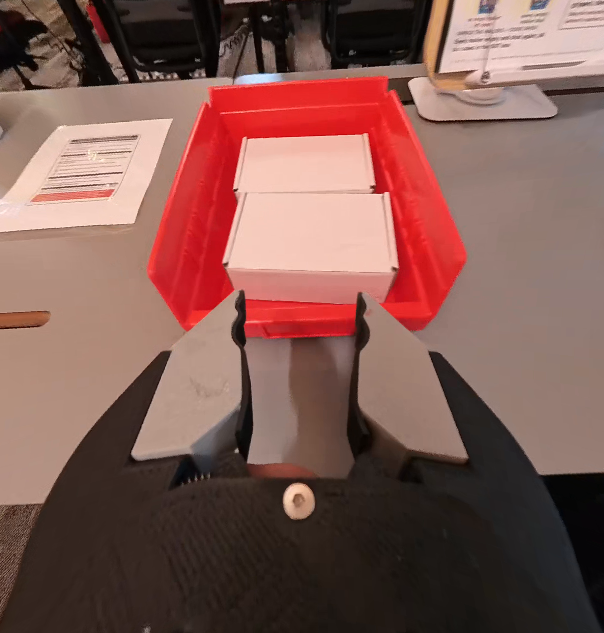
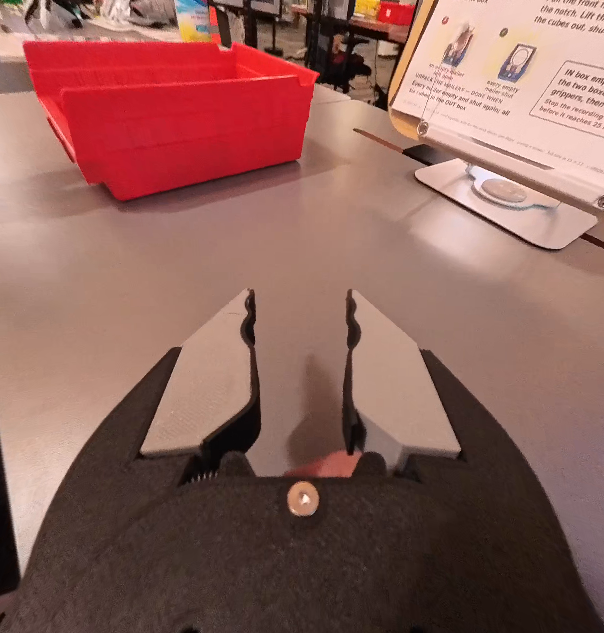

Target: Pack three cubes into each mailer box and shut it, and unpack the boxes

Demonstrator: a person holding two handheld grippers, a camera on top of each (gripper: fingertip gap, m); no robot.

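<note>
Inside the red plastic bin [image 1: 191,219] on the grey table [image 1: 499,274], two closed white cardboard mailer boxes [image 1: 310,236] lay flat, one right behind the other, touching or nearly so. Just short of the bin's near wall, the left gripper [image 1: 299,301] hovered with its grey fingers [image 1: 204,370] spread and nothing between them. Right of the bin and well apart from it, the right gripper [image 2: 301,301] hung low over bare tabletop, jaws likewise parted and empty, with a white instruction sheet on a metal stand [image 2: 512,191] beyond.
</note>
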